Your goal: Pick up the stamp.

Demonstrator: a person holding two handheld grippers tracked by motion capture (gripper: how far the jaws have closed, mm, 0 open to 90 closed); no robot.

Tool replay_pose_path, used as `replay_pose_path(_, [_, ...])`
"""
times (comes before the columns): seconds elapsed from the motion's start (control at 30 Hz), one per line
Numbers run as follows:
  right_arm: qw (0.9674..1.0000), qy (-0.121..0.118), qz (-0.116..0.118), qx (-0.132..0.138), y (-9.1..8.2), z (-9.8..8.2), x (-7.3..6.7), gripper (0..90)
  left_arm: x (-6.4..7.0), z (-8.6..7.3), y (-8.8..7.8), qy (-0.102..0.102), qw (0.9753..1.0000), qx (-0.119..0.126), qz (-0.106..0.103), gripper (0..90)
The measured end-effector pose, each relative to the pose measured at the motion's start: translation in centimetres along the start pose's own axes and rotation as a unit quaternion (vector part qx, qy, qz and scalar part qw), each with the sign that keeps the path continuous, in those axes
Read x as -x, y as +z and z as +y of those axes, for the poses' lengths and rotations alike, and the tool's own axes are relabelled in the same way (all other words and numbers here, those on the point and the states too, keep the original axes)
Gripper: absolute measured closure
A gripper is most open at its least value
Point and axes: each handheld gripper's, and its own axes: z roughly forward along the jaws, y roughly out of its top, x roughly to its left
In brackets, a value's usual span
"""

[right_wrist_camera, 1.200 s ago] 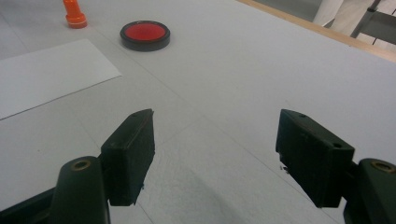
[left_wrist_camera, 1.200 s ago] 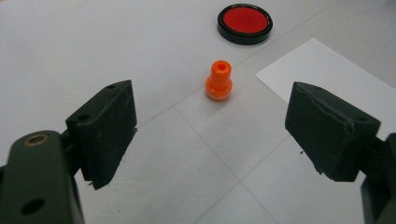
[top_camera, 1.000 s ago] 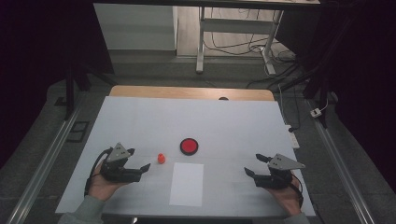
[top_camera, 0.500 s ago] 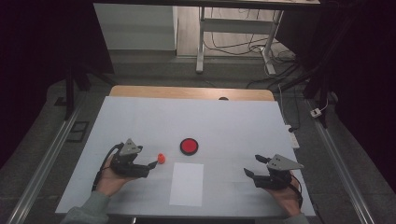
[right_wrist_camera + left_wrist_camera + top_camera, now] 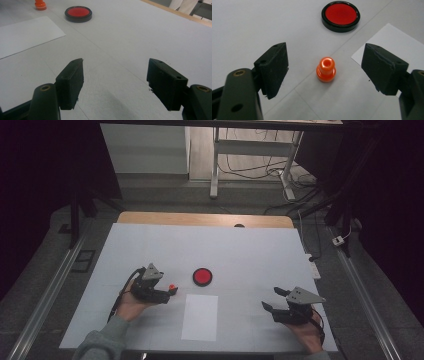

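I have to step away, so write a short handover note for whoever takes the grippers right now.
Left gripper: open, jaws have just been closing a little, astride the small orange peg, pads not touching it.
Right gripper: open, nothing between its jaws, low over the white table cover at the near right.
Things: the peg stands upright on the cover; the red disc with the black rim lies beyond it; the white paper sheet lies flat in front.
Done: left gripper lined up on the peg.
Left: probably close on the peg and lift it.
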Motion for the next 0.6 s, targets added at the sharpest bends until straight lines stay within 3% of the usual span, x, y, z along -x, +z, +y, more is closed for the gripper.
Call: replay_pose_path(0.6, [1.0000,-0.003,-0.002,-0.005,0.0,-0.1,0.0,29.3,-0.2,-0.4,1.5,0.011,0.9998,-0.017,0.001,28.9])
